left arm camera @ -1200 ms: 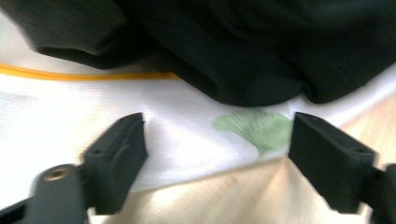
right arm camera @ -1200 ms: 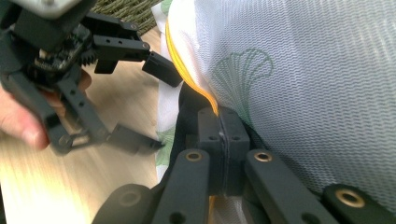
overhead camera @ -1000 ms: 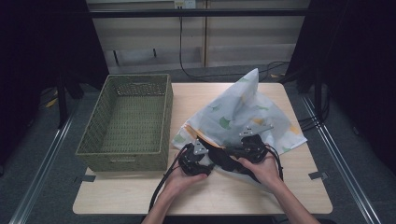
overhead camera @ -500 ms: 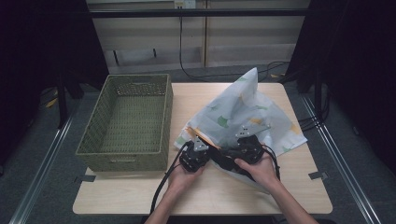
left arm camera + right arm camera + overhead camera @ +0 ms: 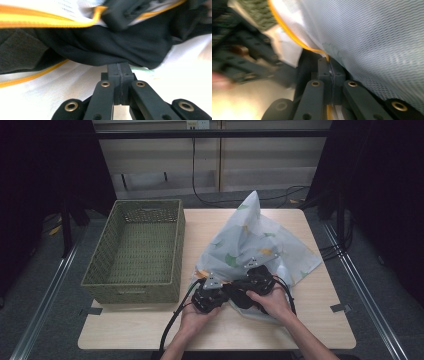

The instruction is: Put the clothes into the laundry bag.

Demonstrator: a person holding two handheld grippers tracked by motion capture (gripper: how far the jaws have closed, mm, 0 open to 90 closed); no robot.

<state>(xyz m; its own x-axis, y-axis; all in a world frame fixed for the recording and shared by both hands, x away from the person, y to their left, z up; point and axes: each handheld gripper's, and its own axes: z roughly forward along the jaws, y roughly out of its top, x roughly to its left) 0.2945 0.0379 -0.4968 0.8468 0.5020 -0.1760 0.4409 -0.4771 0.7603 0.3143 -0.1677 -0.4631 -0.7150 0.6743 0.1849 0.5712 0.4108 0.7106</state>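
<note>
Dark garment point(image 5: 100, 47) (partly inside bag point(image 5: 260, 240))

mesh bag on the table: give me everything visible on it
The mesh bag is pale grey-white netting printed with green and orange shapes and edged by an orange-yellow zip. It lies crumpled on the table right of the green basket, one corner peaking up. A black cloth sits in its mouth. The right gripper is shut on the zip edge; the left gripper is shut at the mouth.

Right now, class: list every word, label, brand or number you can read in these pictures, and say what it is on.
None can be read.
The mesh bag carries only leaf patterns, no writing.
The basket bears no label.
The small plate on the back wall is too small to read.
</note>
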